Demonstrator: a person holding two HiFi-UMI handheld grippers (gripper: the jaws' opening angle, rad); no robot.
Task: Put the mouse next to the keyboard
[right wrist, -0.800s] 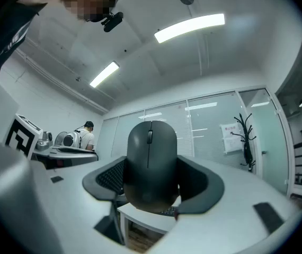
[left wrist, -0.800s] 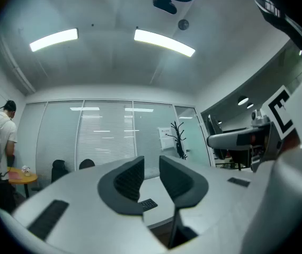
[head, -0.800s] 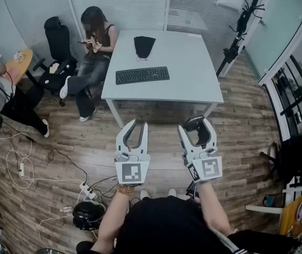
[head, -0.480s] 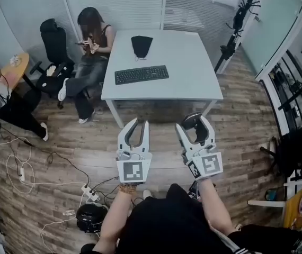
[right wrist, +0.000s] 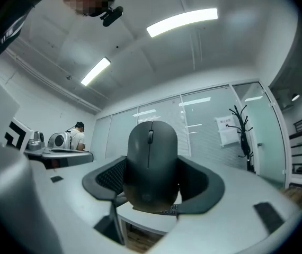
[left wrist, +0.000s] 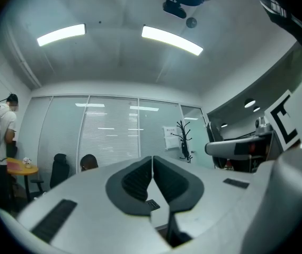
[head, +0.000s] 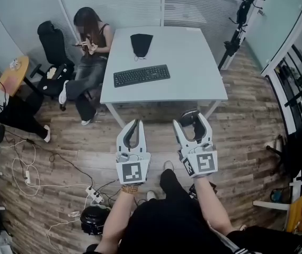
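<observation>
Left gripper [head: 136,125]: jaws pressed together, nothing between them, held out level, pose the same as a moment ago. Straight ahead of its tips, well apart, the keyboard [head: 141,75] lies on the table [head: 193,62]. Both show a touch larger in the head view than they did a moment ago. Behind the two grippers a dark trouser leg [head: 169,181] now swings forward where none showed before. Right gripper [head: 193,127]: still clenched on the mouse [right wrist: 151,157], pads against its two flanks, wheel end standing up past the tips; the grip is unchanged. Reading: the person is walking in and this is the carry. The mouse is not yet over the table. The bare tabletop ahead of the right gripper, just right of the keyboard, looks like the landing spot.
</observation>
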